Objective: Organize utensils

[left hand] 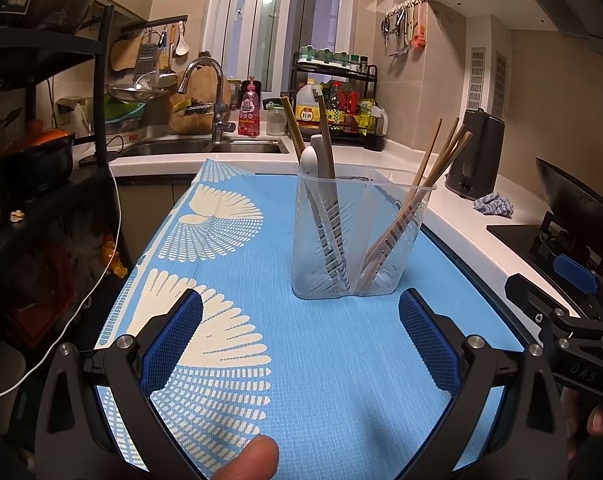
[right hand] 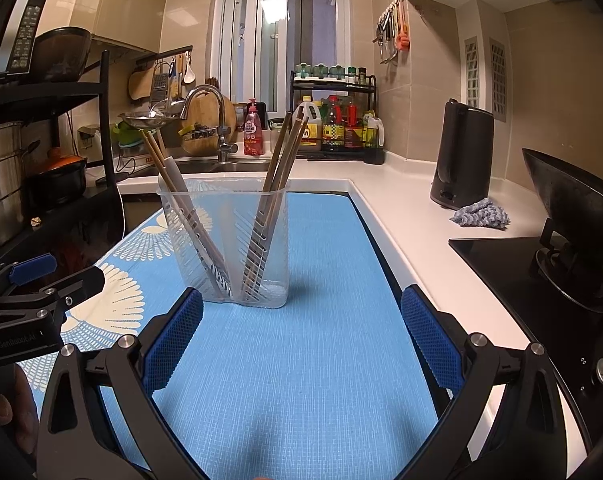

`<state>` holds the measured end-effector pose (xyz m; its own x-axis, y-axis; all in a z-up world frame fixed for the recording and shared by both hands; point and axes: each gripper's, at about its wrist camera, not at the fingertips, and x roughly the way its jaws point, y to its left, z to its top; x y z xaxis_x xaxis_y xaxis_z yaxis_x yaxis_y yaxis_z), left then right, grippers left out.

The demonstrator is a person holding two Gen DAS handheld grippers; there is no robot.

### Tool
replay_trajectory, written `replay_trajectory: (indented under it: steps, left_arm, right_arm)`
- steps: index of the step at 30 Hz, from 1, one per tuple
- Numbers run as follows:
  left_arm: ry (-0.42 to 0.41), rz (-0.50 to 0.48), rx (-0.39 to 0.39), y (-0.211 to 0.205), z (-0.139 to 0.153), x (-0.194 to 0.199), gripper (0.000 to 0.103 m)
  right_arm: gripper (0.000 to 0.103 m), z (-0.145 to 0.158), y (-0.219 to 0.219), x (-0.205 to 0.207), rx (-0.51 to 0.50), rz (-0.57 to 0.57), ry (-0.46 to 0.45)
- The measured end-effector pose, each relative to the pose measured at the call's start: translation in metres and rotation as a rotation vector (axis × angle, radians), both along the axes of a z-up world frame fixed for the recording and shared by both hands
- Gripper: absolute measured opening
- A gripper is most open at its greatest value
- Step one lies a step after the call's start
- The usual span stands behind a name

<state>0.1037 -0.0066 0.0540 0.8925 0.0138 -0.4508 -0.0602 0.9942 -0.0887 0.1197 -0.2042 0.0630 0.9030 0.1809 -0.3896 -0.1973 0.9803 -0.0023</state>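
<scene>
A clear plastic utensil holder (left hand: pixel 361 236) with two compartments stands upright on the blue patterned mat (left hand: pixel 301 360). Its left compartment holds a white spoon (left hand: pixel 310 160), a white-handled utensil and wooden chopsticks. Its right compartment holds several wooden chopsticks (left hand: pixel 441 160). The holder also shows in the right wrist view (right hand: pixel 225 240), with its chopsticks (right hand: pixel 285 148). My left gripper (left hand: pixel 301 332) is open and empty, just short of the holder. My right gripper (right hand: pixel 301 328) is open and empty, also short of it. Each gripper shows at the edge of the other's view.
A white counter (right hand: pixel 401 208) runs along the right with a dark kettle (right hand: pixel 461 160), a blue cloth (right hand: pixel 481 214) and a stove with a wok (right hand: pixel 573 208). A sink with a faucet (left hand: pixel 213 96) and a bottle rack (left hand: pixel 337 108) lie behind. A black shelf (left hand: pixel 41 120) stands left.
</scene>
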Motion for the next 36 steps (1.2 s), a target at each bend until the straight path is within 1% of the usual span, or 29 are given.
replay_trajectory:
  steps: [36]
  left_arm:
    - [-0.004,-0.009,0.016,-0.0018,-0.0004,0.0008,0.096]
  right_arm:
    - [0.097,0.0012,0.0001,-0.0006,0.000,0.002,-0.001]
